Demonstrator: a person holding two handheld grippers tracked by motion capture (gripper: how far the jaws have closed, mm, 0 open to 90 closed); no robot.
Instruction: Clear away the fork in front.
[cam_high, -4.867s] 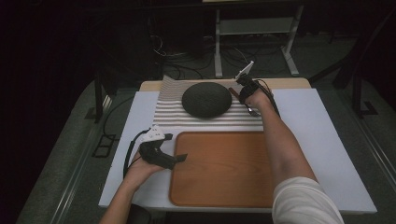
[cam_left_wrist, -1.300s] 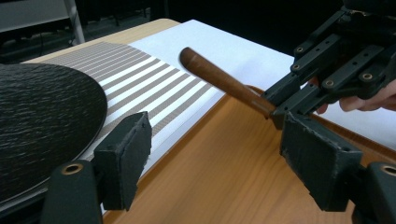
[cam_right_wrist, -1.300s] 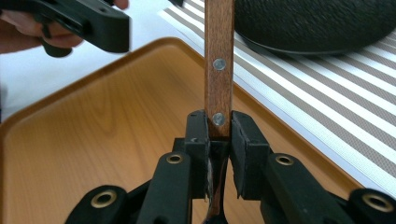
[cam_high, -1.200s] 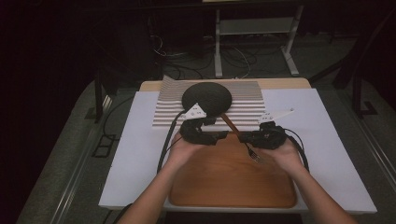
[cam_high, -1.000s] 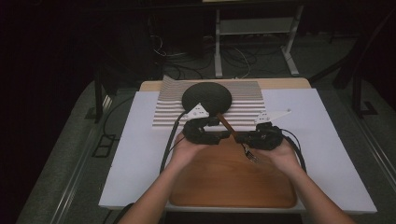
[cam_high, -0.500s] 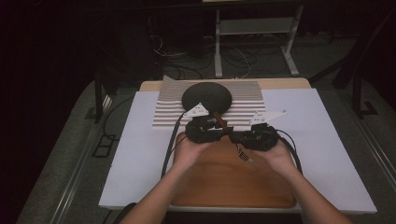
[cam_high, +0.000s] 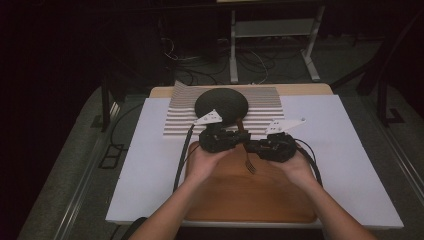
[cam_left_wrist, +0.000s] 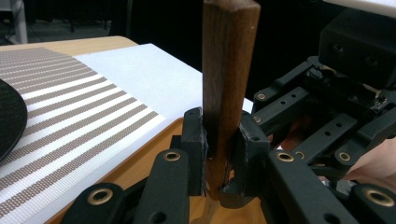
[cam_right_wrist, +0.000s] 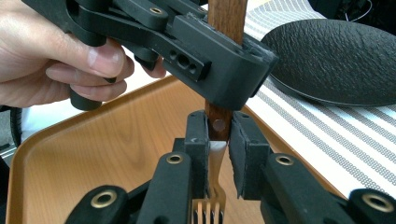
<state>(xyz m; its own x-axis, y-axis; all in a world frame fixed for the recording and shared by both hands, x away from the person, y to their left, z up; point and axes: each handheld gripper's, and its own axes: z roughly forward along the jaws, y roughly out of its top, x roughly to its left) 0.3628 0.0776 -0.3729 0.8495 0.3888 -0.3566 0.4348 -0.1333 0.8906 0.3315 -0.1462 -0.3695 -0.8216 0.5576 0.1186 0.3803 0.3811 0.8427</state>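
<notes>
While both grippers meet over the far edge of the wooden tray (cam_high: 250, 195), a fork (cam_high: 248, 161) w/ a wooden handle is held between them, tines pointing down toward the tray. Nearest the person, the right gripper (cam_right_wrist: 218, 140) is seen w/ its jaws close around the fork where handle meets metal neck; a slight gap shows at the right pad, so whether it is clamped or just releasing can't be told. Just above, the left gripper (cam_left_wrist: 219, 144) is pressed together on the handle (pads tight against the wood on both sides), the handle rising upright past it. The fork is thus lifted clear of the tray and a hand-over looks about mid-way: left grip secured, right grip not yet clearly let go. Left to do, judging by the layout: setting the fork down, prob. by the black plate (cam_high: 221, 104) on the striped placemat (cam_high: 270, 107) farther back on the white table (cam_high: 350, 165).
</notes>
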